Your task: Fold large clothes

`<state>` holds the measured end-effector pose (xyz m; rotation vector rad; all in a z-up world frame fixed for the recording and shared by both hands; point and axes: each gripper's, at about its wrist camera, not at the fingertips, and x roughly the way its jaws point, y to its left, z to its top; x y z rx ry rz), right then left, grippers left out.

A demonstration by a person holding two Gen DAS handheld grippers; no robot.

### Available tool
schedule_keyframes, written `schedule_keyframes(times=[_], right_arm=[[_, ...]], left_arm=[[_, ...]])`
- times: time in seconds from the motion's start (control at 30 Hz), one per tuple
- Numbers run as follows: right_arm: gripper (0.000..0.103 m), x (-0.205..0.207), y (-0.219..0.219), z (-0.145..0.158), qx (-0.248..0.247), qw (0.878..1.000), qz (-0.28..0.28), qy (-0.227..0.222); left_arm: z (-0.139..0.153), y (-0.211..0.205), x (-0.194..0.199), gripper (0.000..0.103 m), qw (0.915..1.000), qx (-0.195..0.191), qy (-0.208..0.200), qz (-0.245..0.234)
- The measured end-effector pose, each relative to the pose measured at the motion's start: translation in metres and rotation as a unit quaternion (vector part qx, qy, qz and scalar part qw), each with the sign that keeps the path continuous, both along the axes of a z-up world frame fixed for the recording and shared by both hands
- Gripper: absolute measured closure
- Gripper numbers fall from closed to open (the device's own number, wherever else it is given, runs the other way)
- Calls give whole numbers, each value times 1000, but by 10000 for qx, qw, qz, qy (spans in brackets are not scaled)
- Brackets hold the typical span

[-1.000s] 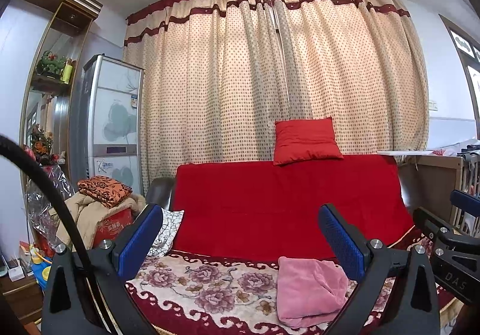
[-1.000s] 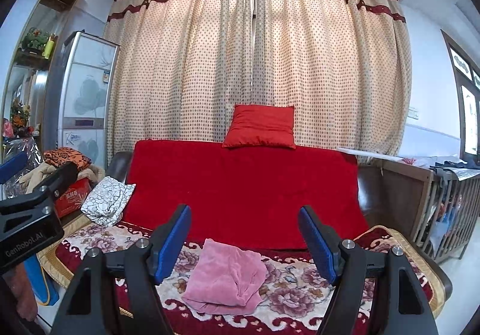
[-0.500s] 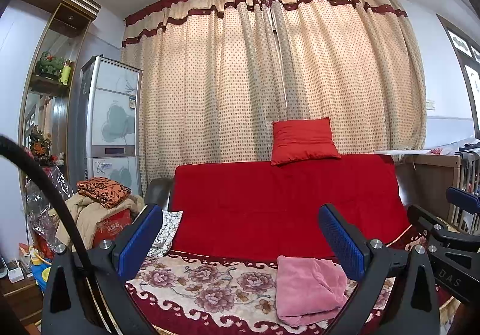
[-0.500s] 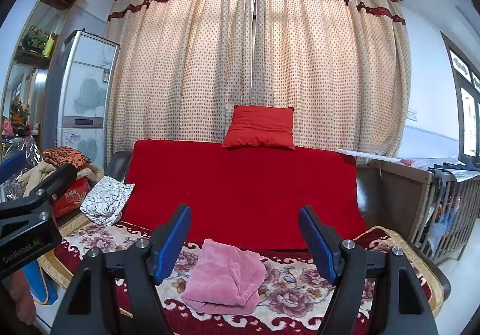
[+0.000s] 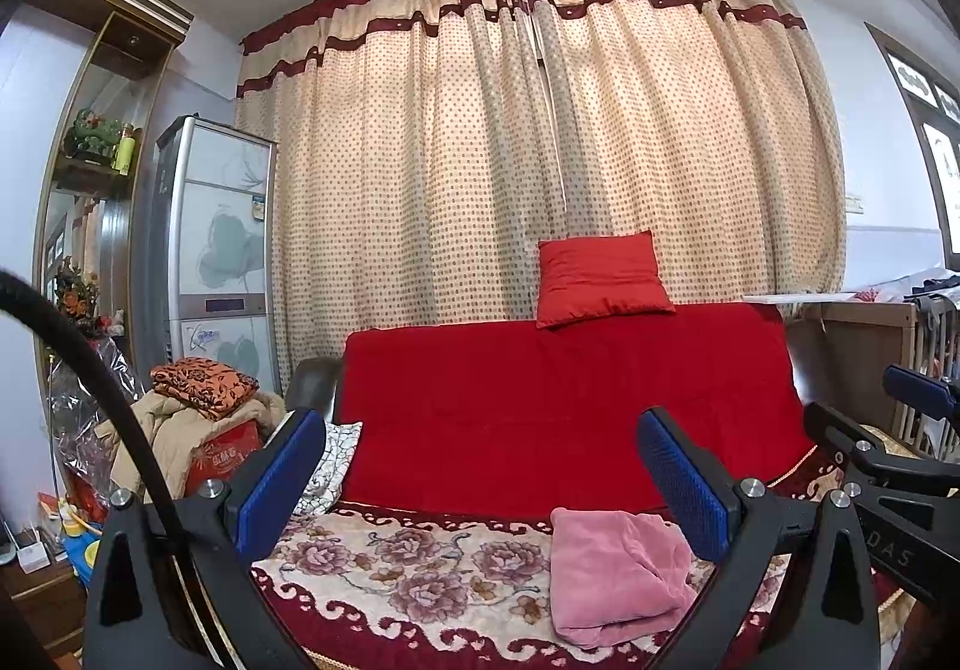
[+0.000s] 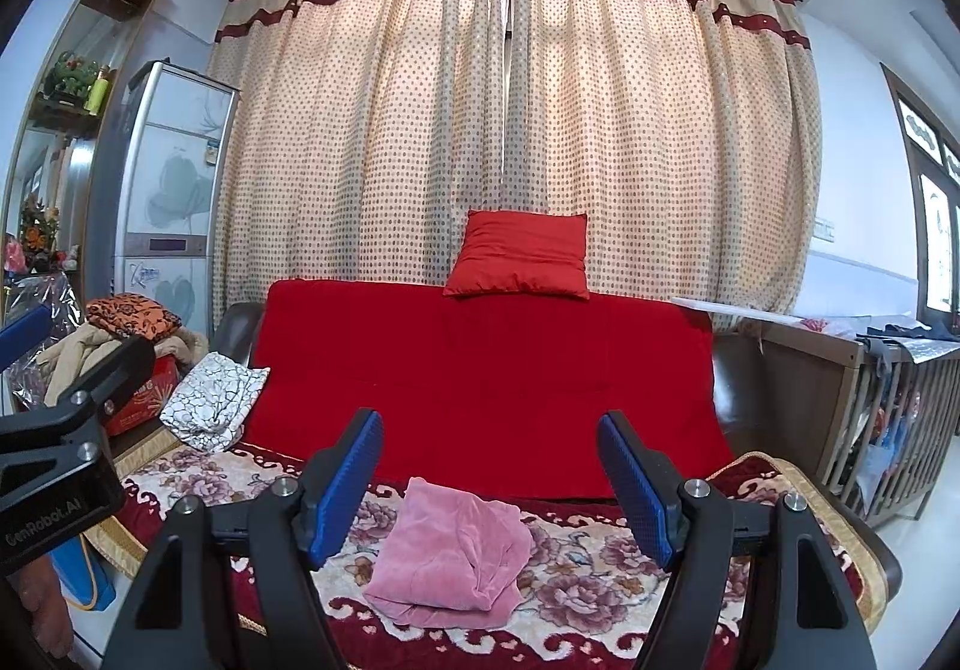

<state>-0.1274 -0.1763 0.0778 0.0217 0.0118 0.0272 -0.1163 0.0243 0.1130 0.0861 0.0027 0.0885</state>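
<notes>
A crumpled pink garment (image 5: 612, 574) lies on the floral blanket (image 5: 384, 574) covering the sofa seat; it also shows in the right wrist view (image 6: 450, 556). My left gripper (image 5: 480, 481) is open and empty, held back from the sofa, with the garment low and to the right between its blue pads. My right gripper (image 6: 489, 481) is open and empty, also back from the sofa, with the garment just below and between its fingers. Each gripper shows at the edge of the other's view.
A red cover (image 6: 480, 370) drapes the sofa back, with a red cushion (image 6: 519, 253) on top. A white patterned cloth (image 6: 210, 400) lies on the left armrest. Piled clothes and a red box (image 5: 198, 418) stand left. A wooden crib (image 6: 888, 406) stands right.
Both grippers stay open and nearly still. The views have shifted only slightly.
</notes>
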Motion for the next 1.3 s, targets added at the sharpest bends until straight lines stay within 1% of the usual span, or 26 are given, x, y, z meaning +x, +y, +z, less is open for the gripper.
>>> schedule_keyframes(times=[1.3], right_arm=[[26, 8, -10, -1, 90, 9999, 88, 107]], left_arm=[[2, -4, -8, 0, 9999, 116, -82, -26]])
